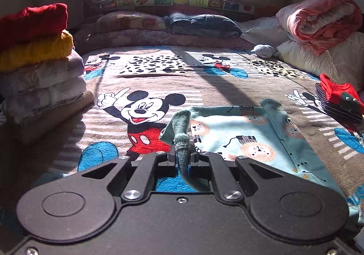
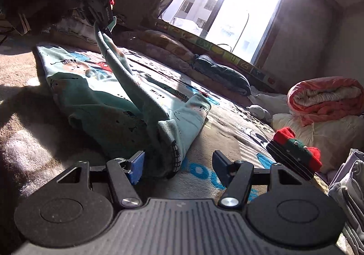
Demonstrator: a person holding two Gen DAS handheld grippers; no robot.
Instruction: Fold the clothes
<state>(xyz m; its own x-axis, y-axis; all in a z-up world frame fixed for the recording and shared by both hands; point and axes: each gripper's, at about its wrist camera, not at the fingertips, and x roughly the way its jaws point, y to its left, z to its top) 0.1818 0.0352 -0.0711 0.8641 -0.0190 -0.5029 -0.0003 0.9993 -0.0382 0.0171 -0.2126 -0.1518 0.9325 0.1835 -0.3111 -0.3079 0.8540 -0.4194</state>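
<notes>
A teal child's garment [image 1: 238, 132] printed with lions lies on the Mickey Mouse blanket [image 1: 141, 113]. My left gripper [image 1: 183, 154] is shut on its green ribbed sleeve cuff [image 1: 182, 127], which rises above the fingers. In the right wrist view the left gripper [image 2: 107, 25] holds that sleeve [image 2: 122, 72] lifted, stretched taut up from the garment [image 2: 95, 95]. My right gripper [image 2: 178, 166] is open and low over the blanket. A bunched end of the garment [image 2: 168, 150] lies between its blue-padded fingers [image 2: 136, 167], nearer the left one.
A stack of folded clothes [image 1: 38, 68] stands at the left. A small folded pile, red on striped [image 1: 339, 100] [image 2: 293, 150], sits at the right. A rolled pink quilt [image 1: 318, 20], pillows [image 1: 204, 25] and a plush toy [image 1: 264, 50] line the far side under the window.
</notes>
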